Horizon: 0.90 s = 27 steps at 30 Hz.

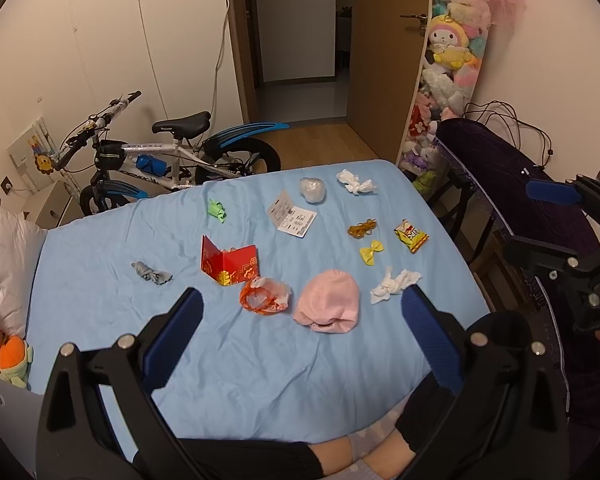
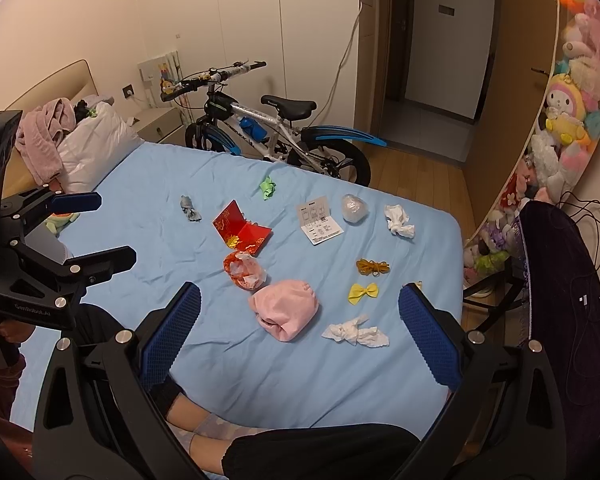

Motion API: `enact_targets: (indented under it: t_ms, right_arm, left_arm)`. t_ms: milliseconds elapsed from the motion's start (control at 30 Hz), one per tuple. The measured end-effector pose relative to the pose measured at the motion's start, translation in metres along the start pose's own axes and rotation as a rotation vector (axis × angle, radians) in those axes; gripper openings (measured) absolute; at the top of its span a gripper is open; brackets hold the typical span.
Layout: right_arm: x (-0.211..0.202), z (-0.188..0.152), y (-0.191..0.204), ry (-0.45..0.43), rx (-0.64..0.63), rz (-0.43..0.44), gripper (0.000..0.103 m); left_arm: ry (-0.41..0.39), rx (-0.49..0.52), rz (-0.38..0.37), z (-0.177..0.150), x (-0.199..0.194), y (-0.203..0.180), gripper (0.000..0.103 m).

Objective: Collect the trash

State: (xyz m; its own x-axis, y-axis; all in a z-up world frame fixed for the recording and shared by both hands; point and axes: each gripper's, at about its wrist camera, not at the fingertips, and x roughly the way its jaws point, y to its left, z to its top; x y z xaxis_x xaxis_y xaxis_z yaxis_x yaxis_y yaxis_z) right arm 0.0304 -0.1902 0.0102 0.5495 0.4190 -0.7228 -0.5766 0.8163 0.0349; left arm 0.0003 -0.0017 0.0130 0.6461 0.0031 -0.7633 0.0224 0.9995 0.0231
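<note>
Trash lies spread on the blue bed sheet (image 1: 240,368). Near me are an orange crumpled wrapper (image 1: 265,295), a white tissue (image 1: 394,285) and a pink hat (image 1: 329,301). Farther off are a red folded card (image 1: 228,265), a grey wad (image 1: 151,273), a green paper wad (image 1: 217,210), a leaflet (image 1: 291,219), a clear plastic ball (image 1: 313,189), another tissue (image 1: 355,182) and a snack packet (image 1: 410,235). My left gripper (image 1: 302,300) is open and empty above the near edge. My right gripper (image 2: 300,296) is open and empty, above the hat (image 2: 286,308) and tissue (image 2: 356,331).
A yellow bow (image 1: 371,251) and rubber bands (image 1: 363,228) lie on the sheet. A bicycle (image 1: 172,152) stands beyond the bed. A dark covered chair (image 1: 512,184) and a plush-toy net (image 1: 452,60) are at right. A pillow (image 2: 96,148) is at left. My legs (image 1: 340,452) lie below.
</note>
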Motion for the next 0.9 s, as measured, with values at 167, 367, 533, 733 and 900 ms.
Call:
enact_targets:
  t_ms: [167,367,533,733,900]
  right_arm:
    - [-0.0001,0.0001,-0.0001,-0.001,0.0,0.0,0.096]
    - [-0.0018,0.0014,0.0015,-0.004,-0.01,0.008,0.096]
    - [-0.0041,0.0012,0.0048,-0.009,-0.028,0.018,0.096]
    - [-0.0026,-0.002,0.0023,-0.01,-0.032,0.028,0.096]
    - [-0.0018,-0.0041,0.0011,-0.013,-0.026,0.025,0.096]
  left_arm:
    - [-0.001,0.001,0.001,-0.0003,0.0,-0.0001,0.099]
    - [-0.001,0.001,0.002,-0.0002,-0.0001,-0.0004,0.099]
    - [-0.002,0.002,0.003,-0.0001,-0.0006,-0.0008,0.099]
    - [-0.002,0.002,0.004,-0.0003,-0.0003,-0.0007,0.099]
    - [-0.001,0.003,0.002,0.0006,-0.0016,-0.0003,0.099]
